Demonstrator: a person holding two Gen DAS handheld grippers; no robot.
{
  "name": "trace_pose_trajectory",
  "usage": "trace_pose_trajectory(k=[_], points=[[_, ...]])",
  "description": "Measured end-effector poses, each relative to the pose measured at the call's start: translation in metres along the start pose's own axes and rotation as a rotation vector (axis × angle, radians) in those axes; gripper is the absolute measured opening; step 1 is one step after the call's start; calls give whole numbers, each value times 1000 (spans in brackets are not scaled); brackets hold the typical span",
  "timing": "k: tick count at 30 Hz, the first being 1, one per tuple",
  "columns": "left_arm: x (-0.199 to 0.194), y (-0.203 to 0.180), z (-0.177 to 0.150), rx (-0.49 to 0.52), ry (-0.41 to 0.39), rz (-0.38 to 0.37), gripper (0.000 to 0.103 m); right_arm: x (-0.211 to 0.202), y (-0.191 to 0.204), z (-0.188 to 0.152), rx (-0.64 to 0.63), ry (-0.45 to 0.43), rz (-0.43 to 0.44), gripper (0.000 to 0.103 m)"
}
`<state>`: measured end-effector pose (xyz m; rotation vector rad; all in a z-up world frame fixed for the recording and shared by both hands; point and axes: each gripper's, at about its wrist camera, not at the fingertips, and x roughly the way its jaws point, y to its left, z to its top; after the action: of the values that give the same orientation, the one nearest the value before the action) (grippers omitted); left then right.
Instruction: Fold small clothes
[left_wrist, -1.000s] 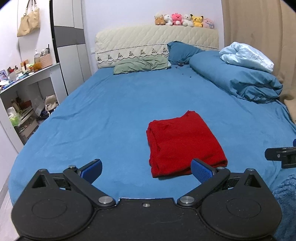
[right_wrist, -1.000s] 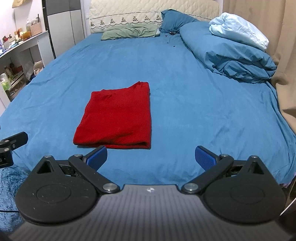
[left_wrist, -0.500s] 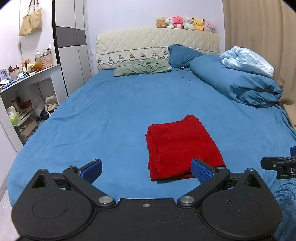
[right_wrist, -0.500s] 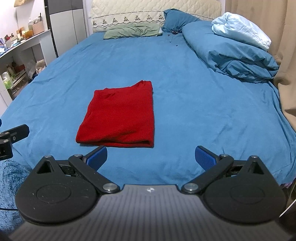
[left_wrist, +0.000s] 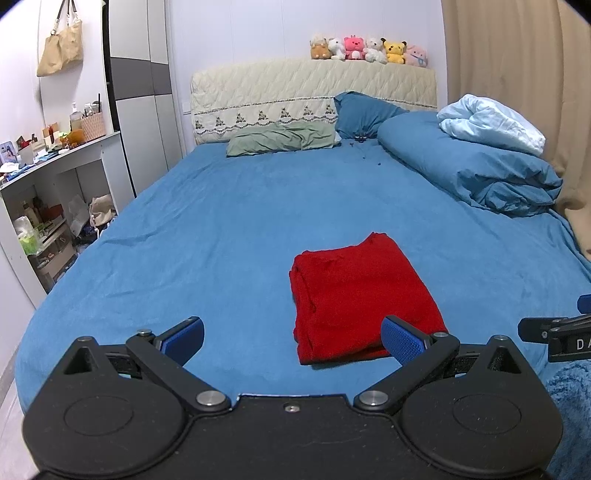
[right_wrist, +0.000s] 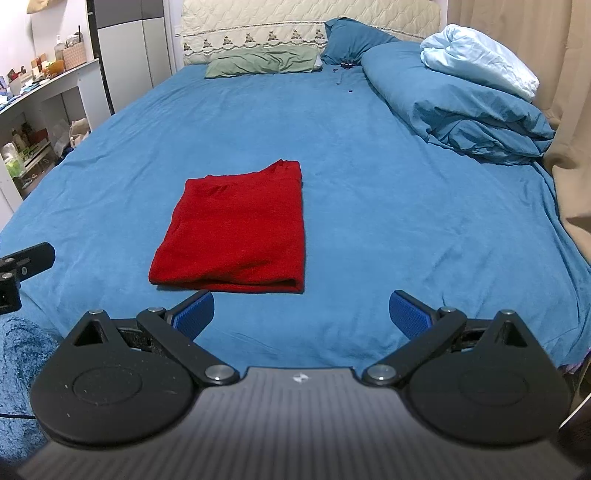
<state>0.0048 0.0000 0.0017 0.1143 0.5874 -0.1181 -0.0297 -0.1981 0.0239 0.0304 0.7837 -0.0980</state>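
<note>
A red garment (left_wrist: 360, 295) (right_wrist: 236, 229) lies folded into a neat rectangle on the blue bedsheet (left_wrist: 221, 229) (right_wrist: 388, 206), near the foot of the bed. My left gripper (left_wrist: 291, 338) is open and empty, held back from the bed's front edge with the garment just beyond its right finger. My right gripper (right_wrist: 301, 314) is open and empty too, hovering short of the garment's near edge, which sits beyond its left finger. Each view catches the other gripper at its side edge.
A bunched blue duvet (left_wrist: 480, 170) with a pale blue blanket (left_wrist: 491, 123) fills the bed's right side. Pillows (left_wrist: 280, 138) lie by the headboard, plush toys (left_wrist: 369, 48) on top. White shelves (left_wrist: 48, 195) stand left, a beige curtain (left_wrist: 517, 74) right.
Both grippers have drawn back and risen slightly from the bed, so the folded red garment appears a little farther away. The garment itself has not moved.
</note>
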Motion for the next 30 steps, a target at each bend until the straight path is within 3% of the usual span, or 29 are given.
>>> trace_pose_trajectory(k=[30], points=[[0,-1,4,0,-20,2,103,0,2,-1,-1,-1,-1,103]])
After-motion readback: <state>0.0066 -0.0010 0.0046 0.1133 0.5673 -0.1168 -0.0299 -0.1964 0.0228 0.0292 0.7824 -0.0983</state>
